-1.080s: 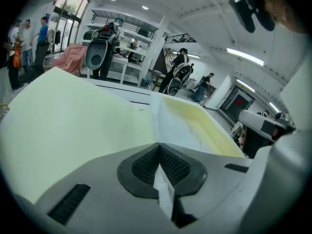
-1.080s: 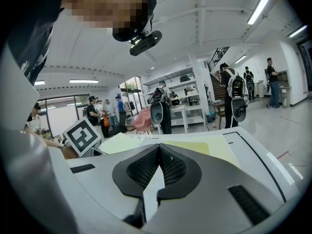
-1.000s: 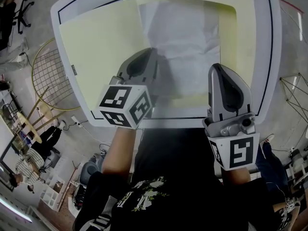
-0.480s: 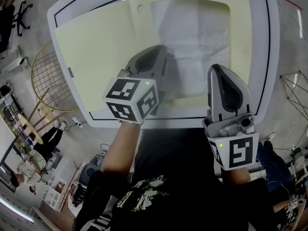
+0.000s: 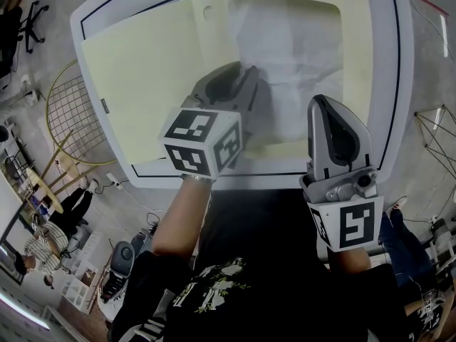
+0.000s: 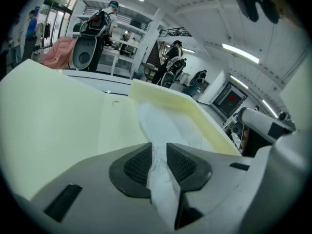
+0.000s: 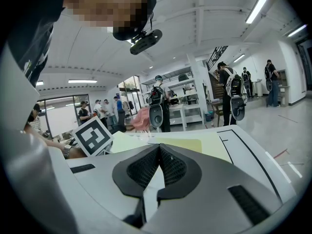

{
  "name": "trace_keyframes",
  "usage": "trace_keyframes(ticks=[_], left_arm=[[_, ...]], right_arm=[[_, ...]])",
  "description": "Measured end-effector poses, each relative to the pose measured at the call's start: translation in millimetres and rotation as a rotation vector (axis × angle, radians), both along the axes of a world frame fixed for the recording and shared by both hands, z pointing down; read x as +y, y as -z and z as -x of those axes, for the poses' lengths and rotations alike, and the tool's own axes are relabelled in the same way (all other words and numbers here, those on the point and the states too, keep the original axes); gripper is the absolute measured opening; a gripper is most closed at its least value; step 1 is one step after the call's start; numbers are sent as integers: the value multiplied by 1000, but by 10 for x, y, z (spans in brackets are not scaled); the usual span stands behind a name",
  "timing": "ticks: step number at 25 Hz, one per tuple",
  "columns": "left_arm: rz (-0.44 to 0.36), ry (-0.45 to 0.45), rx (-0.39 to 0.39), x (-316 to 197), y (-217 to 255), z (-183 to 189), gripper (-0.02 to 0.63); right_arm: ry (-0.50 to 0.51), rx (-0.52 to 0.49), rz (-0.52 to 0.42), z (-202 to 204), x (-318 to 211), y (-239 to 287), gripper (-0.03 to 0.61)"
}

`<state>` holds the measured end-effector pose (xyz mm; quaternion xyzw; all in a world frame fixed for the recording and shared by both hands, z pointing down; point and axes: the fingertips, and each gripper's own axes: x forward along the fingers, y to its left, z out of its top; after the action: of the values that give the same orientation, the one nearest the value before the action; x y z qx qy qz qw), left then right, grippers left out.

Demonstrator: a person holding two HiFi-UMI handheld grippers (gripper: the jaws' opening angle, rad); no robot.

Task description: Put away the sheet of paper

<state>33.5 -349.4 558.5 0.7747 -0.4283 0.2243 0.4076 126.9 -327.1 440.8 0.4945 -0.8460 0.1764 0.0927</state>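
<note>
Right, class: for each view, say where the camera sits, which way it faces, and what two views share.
Head view: on the person's head, facing steeply down at the table; forearms, the left gripper and right gripper show.
Left gripper view: rides the left gripper, looking along its jaws, shut on the sheet of paper.
Right gripper view: rides the right gripper, looking along its shut, empty jaws into the room.
Shared: head and left gripper views show that sheet.

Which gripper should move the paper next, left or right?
Left, probably: the left gripper is pinching the sheet of paper, while the right gripper is shut, empty, back by the near edge of the table.
</note>
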Motion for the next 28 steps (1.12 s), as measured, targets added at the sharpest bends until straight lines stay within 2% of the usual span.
trace_keyframes(ticks=[3,7,12,15,16,21,25,28], left_arm=[[-22,-7,-25,-5,35,43,101],[-60,-26,-96,10,78,184,101],[-113,-17,-132,42,225,366,92],[-158,-3,-165,109,348,514,65],[-172,3,-169,136,390,555,31],[-240,25,-151,317,643,664,3],[-335,23,-115,482,942,705,2],[-407,54,-89,554,1243,791,2]], right_arm=[[6,4,-4,25,13,18,0],[10,12,-14,75,24,56,0],[-11,39,-51,113,42,147,0],[-20,63,-62,126,69,189,-1],[-23,73,-68,126,82,209,-2],[-22,101,-93,191,219,302,-2],[-10,113,-126,270,322,483,-2],[-3,127,-163,314,346,688,-2]])
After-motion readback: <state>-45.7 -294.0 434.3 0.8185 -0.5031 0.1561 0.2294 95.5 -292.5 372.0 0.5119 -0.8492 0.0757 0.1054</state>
